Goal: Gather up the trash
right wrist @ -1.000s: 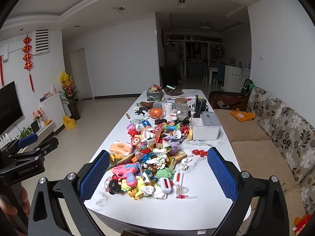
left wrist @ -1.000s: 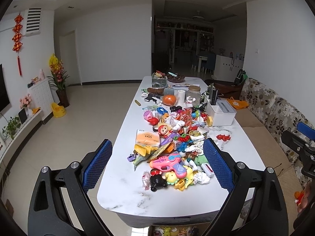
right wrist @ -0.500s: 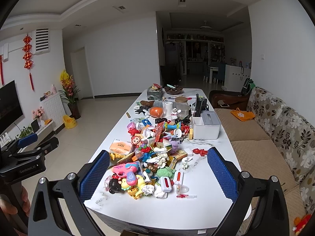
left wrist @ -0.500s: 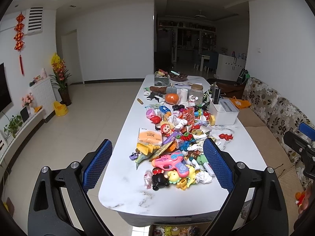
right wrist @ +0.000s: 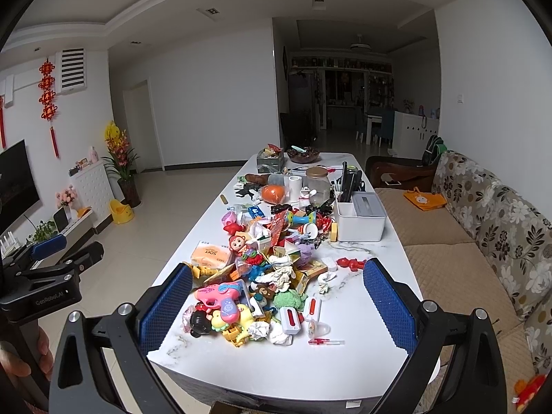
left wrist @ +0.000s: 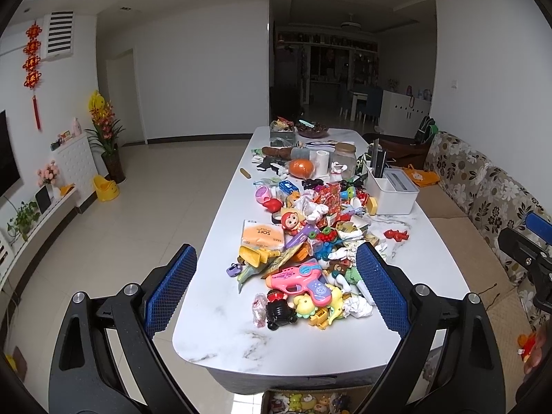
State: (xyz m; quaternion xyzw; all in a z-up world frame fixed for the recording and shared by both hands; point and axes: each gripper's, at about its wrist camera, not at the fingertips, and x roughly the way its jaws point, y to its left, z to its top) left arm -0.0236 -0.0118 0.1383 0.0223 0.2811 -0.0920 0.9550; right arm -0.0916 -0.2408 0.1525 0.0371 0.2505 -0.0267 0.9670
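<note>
A long white marble table (left wrist: 293, 345) (right wrist: 345, 362) carries a heap of toys mixed with trash. Crumpled white tissues (left wrist: 358, 305) (right wrist: 258, 329) lie at the near end of the heap, with more tissue wads (right wrist: 281, 276) in its middle and one (right wrist: 324, 281) to the right. A pink toy gun (left wrist: 298, 276) (right wrist: 220, 293) lies nearest me. My left gripper (left wrist: 276, 293) hovers open, short of the table's near end, nothing between its blue pads. My right gripper (right wrist: 276, 307) is also open and empty, at about the same distance.
A white organizer box (left wrist: 393, 195) (right wrist: 360, 215) stands at the table's right side, an orange tissue pack (left wrist: 262, 234) on the left. A floral sofa (right wrist: 500, 227) runs along the right. A box of toys (left wrist: 307, 402) sits under the table's near end. Tiled floor lies left.
Both views have shifted only slightly; the left gripper has edged a little closer to the table. Both grippers stay open and empty.
</note>
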